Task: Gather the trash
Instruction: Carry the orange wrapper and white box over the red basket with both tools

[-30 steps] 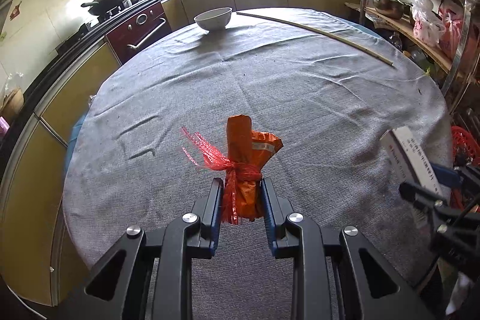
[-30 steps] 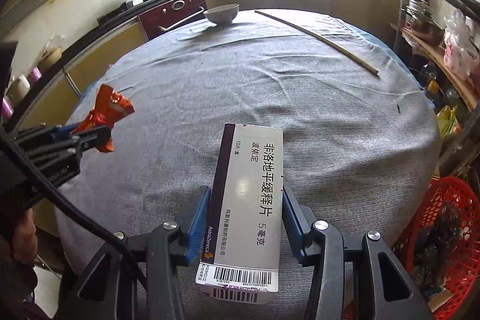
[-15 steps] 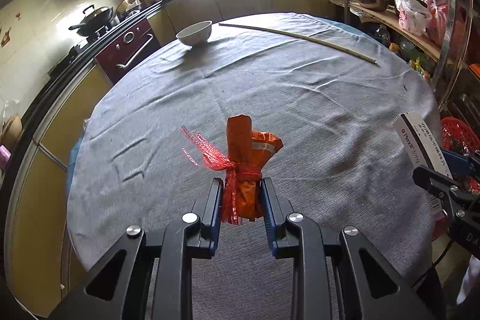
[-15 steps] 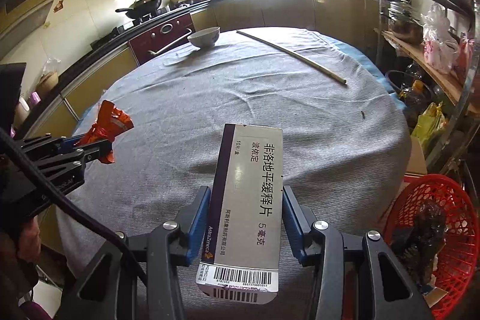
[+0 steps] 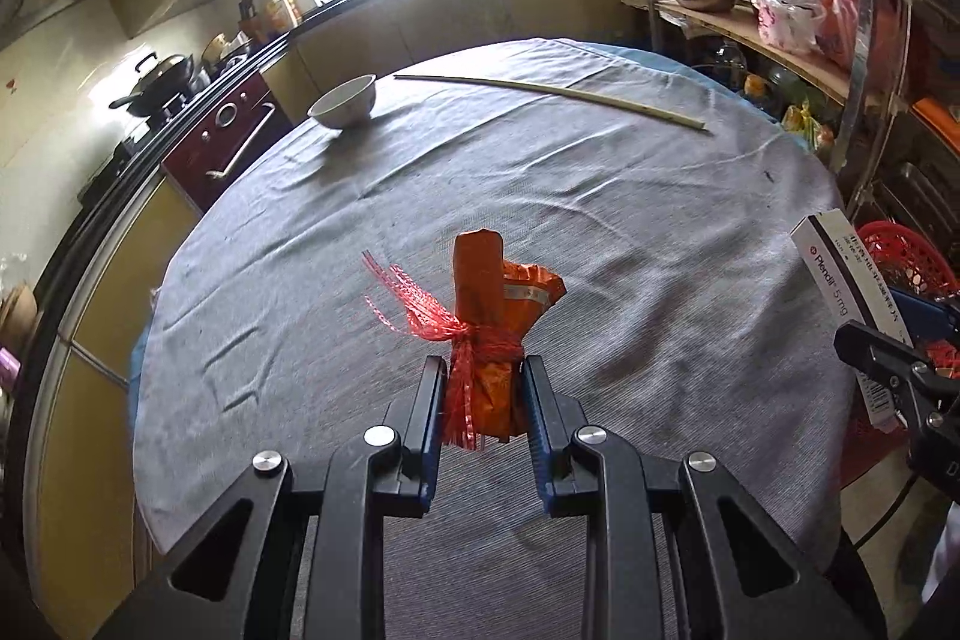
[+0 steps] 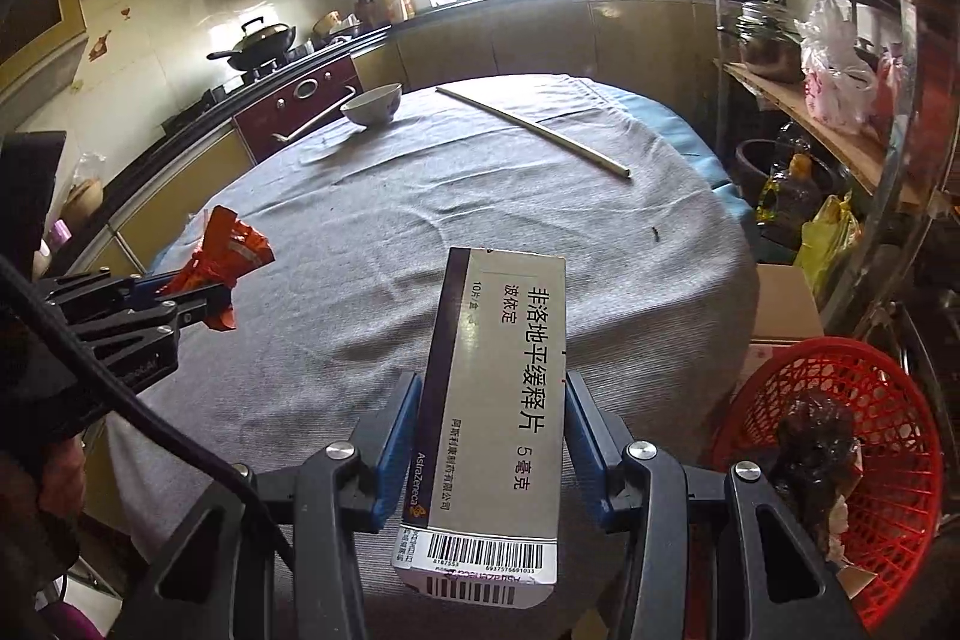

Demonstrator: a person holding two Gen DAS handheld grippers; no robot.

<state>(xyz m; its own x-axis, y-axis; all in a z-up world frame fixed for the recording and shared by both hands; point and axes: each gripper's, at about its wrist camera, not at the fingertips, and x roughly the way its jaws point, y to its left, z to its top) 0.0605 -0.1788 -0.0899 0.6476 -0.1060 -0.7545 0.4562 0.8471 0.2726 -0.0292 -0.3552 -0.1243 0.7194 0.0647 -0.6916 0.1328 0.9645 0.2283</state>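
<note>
My left gripper (image 5: pixel 483 388) is shut on an orange wrapper tied with red mesh (image 5: pixel 495 322), held upright above the grey-clothed round table (image 5: pixel 540 196). The wrapper also shows in the right wrist view (image 6: pixel 225 259). My right gripper (image 6: pixel 489 403) is shut on a white medicine box (image 6: pixel 501 400), held above the table's near right edge. The box also shows at the right of the left wrist view (image 5: pixel 840 280). A red mesh basket (image 6: pixel 888 466) with dark trash in it stands on the floor to the right of the table.
A white bowl (image 5: pixel 343 101) and a long thin stick (image 5: pixel 552 99) lie at the far side of the table. A metal shelf rack (image 6: pixel 840 112) with pots and bags stands at the right. A cardboard box (image 6: pixel 786 301) sits by the basket. Kitchen counters run behind.
Both grippers have pulled back and up from the table with their loads. The red basket has come further into the right wrist view.
</note>
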